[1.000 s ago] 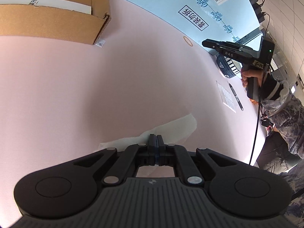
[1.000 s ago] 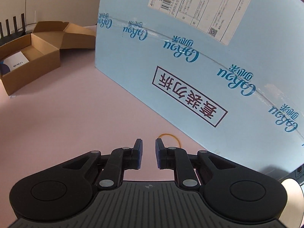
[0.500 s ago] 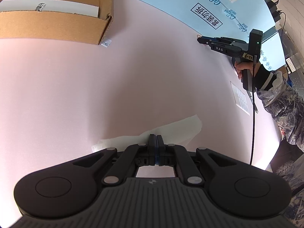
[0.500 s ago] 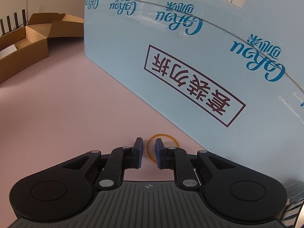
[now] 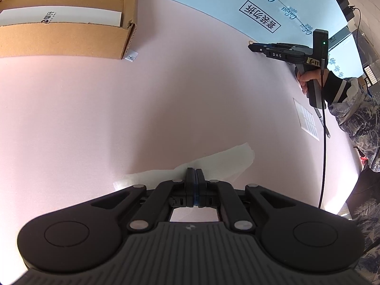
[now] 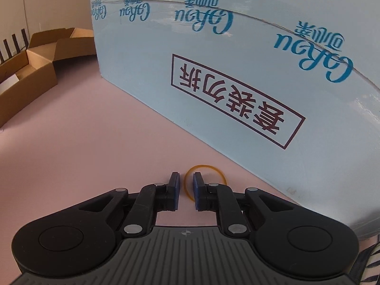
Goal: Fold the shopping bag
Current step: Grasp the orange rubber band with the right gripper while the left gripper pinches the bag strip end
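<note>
The folded white shopping bag (image 5: pixel 220 161) lies flat on the pink table, a narrow strip. My left gripper (image 5: pixel 195 178) is shut on its near edge. Far to the right, by the blue box, my right gripper (image 5: pixel 252 47) points down at an orange rubber band (image 6: pixel 204 166). In the right wrist view the right gripper (image 6: pixel 185 185) straddles the band's left arc. Its jaws are closing, a narrow gap still shows between the blue pads (image 6: pixel 196 187), and they are not pressing on the band.
A large light-blue printed box (image 6: pixel 237 71) stands close in front of and right of the right gripper. Open cardboard boxes (image 5: pixel 64 35) sit at the far left. A sheet of paper (image 5: pixel 306 118) and a pen lie near the person's sleeve (image 5: pixel 351 104).
The right gripper moved forward and down toward the blue box until its fingers came around the rubber band's left side. The left gripper stayed shut on the bag, tilting slightly.
</note>
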Action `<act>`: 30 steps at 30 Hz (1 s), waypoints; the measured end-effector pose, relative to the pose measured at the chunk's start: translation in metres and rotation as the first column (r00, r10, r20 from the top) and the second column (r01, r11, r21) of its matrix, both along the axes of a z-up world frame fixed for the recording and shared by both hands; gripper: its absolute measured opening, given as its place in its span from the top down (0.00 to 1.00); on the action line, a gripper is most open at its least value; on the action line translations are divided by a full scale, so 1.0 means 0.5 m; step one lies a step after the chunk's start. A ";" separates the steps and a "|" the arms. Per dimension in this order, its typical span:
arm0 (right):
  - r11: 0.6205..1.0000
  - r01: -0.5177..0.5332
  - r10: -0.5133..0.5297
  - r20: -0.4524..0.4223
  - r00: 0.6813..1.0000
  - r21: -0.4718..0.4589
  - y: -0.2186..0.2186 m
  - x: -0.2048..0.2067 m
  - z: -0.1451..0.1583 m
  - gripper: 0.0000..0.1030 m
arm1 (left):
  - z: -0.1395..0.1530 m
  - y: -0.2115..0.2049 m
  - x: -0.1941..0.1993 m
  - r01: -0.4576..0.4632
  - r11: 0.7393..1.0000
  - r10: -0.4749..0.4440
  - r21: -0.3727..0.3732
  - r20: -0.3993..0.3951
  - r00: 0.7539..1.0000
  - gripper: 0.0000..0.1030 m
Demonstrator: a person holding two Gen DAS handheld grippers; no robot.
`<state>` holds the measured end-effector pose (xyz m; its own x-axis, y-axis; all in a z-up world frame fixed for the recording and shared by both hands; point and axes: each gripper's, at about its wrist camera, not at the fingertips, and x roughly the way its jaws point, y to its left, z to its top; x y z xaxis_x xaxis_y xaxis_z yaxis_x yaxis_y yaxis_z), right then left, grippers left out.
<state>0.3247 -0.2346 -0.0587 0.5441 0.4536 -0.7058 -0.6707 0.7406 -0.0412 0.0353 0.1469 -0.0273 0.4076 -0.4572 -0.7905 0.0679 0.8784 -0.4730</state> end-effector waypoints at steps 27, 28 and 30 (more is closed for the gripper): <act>0.915 0.009 0.128 -0.313 0.941 0.403 0.061 -0.302 0.055 0.99 | -0.007 -0.006 0.002 0.065 0.998 -0.066 0.017 0.064 0.996 0.98; 0.913 0.011 0.141 -0.340 0.930 0.408 0.082 -0.327 0.039 0.99 | -0.008 -0.004 0.001 0.063 0.998 -0.064 0.011 0.070 0.995 0.98; 0.914 0.013 0.151 -0.370 0.917 0.406 0.116 -0.364 0.017 0.98 | -0.012 -0.009 0.002 0.064 0.998 -0.064 0.003 0.085 0.994 0.98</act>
